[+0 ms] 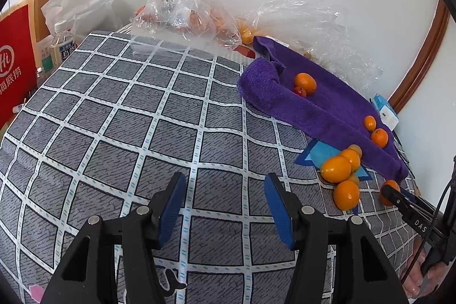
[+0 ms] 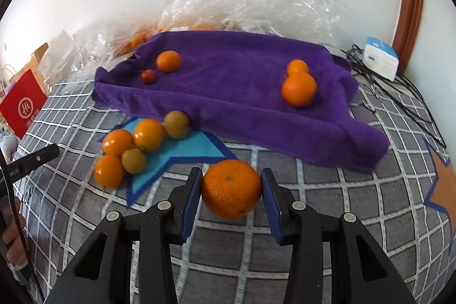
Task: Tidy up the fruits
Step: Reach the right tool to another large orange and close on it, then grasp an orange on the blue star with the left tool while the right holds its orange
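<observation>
My right gripper (image 2: 231, 184) is shut on a large orange (image 2: 230, 190) just above the checked cloth, with a blue pad against each side. A cluster of several small orange fruits (image 2: 128, 150) lies on a blue star patch to its left. Behind them is a purple towel (image 2: 242, 104) holding an orange (image 2: 168, 61), a small red fruit (image 2: 147, 76) and two more oranges (image 2: 299, 89). My left gripper (image 1: 225, 198) stands open over bare checked cloth, nothing between its pads. In the left wrist view the held orange (image 1: 391, 185) shows at the far right.
Crumpled clear plastic bags (image 1: 185, 10) with more fruit lie against the wall behind the towel. A red paper bag (image 1: 14, 67) and a water bottle (image 1: 61, 44) stand at the left. A white box (image 2: 380, 57) and black cables (image 2: 399, 93) lie at the right.
</observation>
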A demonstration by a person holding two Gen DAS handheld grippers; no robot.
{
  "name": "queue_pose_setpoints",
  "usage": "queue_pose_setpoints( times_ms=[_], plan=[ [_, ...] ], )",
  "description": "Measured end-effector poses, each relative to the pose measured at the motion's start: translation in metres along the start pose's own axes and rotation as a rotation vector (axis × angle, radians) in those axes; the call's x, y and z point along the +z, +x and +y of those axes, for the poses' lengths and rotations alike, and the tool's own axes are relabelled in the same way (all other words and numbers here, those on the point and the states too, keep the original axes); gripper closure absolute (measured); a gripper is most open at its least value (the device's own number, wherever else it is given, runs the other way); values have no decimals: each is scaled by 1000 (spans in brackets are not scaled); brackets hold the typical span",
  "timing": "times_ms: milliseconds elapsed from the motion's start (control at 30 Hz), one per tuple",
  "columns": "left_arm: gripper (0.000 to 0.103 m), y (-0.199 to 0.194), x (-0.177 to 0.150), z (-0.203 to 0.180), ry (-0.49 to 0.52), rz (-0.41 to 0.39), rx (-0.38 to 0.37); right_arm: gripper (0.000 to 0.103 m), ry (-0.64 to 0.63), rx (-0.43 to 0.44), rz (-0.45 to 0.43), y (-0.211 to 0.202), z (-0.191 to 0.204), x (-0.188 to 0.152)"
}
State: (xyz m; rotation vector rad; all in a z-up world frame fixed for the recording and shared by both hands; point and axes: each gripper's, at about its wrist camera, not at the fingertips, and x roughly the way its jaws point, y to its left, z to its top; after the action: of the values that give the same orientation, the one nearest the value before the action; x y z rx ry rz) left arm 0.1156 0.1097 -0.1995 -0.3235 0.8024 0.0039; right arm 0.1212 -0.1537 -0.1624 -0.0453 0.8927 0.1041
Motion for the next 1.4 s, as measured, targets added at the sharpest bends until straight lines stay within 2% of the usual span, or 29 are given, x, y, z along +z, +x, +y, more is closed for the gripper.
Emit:
queue_pose_setpoints(
  times_ms=[100, 200, 467, 600, 767, 1000, 1133, 1400],
  plan=[
    [48, 1, -2, -3, 12, -7, 20, 61, 10, 0, 26, 6, -5, -4],
    [48, 1, -2, -5, 18, -7, 31, 61, -1, -9, 13, 7, -4, -4],
    [48, 2, -2, -3, 7, -5, 12, 61, 10, -25, -1, 16, -3, 0],
    [45, 1, -2, 0, -15, -9, -13, 62, 11, -13, -10, 14, -4, -2],
    [38, 3, -1, -5, 12, 1, -16, 62, 26, 4, -22, 6, -10, -7],
    [39, 2, 0, -12, 42, 37, 14, 62, 43, -28, -29, -4, -23, -13],
    [39, -3, -1, -28, 42, 80, -65, 61, 66, -13, -1, 0, -32, -14],
    [39, -3, -5, -89, 159, 81, -119, 56, 59, -5, 11, -3, -36, -23]
  ],
)
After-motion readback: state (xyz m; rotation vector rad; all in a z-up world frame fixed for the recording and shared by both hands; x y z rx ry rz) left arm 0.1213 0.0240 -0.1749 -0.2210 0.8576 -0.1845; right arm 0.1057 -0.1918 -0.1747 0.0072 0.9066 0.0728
